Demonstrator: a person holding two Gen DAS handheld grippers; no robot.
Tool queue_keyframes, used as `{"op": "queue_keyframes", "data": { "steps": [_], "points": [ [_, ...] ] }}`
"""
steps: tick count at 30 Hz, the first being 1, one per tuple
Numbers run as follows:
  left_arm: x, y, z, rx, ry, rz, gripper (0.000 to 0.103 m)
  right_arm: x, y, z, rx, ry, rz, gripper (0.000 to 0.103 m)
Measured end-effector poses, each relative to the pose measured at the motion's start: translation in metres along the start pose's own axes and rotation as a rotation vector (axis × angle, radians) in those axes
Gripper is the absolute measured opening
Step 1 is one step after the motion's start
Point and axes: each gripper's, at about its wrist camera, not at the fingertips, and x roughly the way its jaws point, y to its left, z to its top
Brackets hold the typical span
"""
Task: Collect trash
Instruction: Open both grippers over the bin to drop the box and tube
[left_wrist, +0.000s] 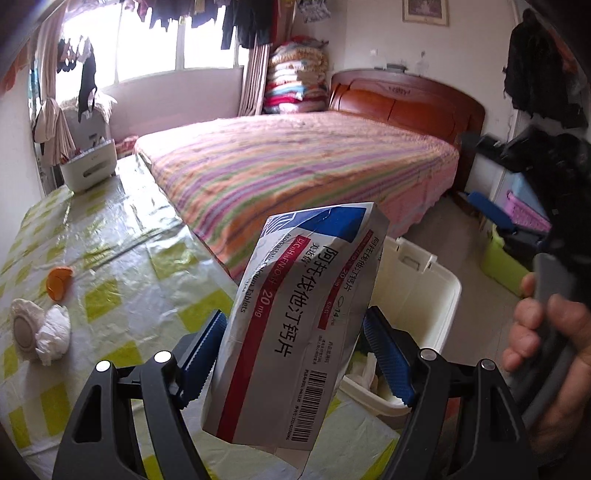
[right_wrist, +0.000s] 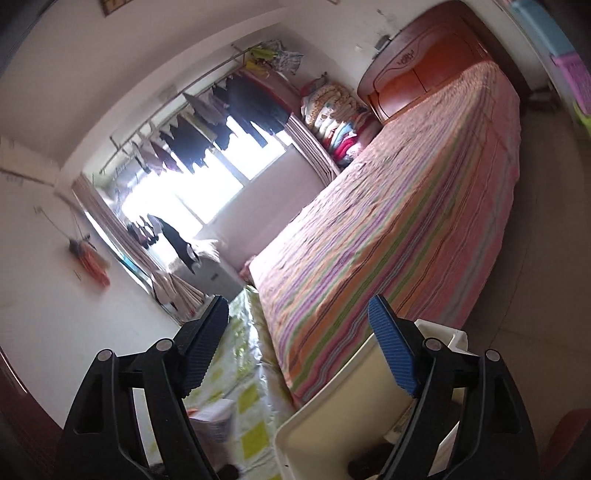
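Note:
A grey-white medicine box (left_wrist: 317, 251) with a red stripe and blue corner stands tilted between the blue pads of my left gripper (left_wrist: 295, 314), which is shut on it above the table edge. Just behind it sits a white plastic bin (left_wrist: 417, 291) with some trash inside. On the yellow-checked tablecloth (left_wrist: 110, 258) lie an orange peel (left_wrist: 59, 282) and crumpled white tissue (left_wrist: 53, 332). My right gripper (right_wrist: 298, 301) is open with nothing between its fingers, above the bin's rim (right_wrist: 332, 398). A hand (left_wrist: 546, 332) holds its handle at the right.
A bed with a striped cover (left_wrist: 295, 158) runs along the table's far side. A grey caddy (left_wrist: 88, 170) stands at the table's far end. Green and purple crates (left_wrist: 502, 262) sit on the floor to the right.

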Motion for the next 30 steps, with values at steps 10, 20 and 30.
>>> {"op": "queue_keyframes", "data": {
  "steps": [10, 20, 30],
  "points": [
    [0.034, -0.032, 0.016, 0.0, 0.064, 0.014, 0.075, -0.006, -0.006, 0.003, 0.059, -0.005, 0.062, 0.078],
    [0.058, -0.053, 0.021, 0.028, 0.121, 0.009, 0.078, -0.012, -0.036, 0.007, 0.11, -0.006, 0.052, 0.079],
    [0.042, -0.057, 0.017, 0.083, 0.113, -0.016, 0.078, -0.003, -0.023, -0.001, 0.073, 0.031, 0.035, 0.081]
  ]
}}
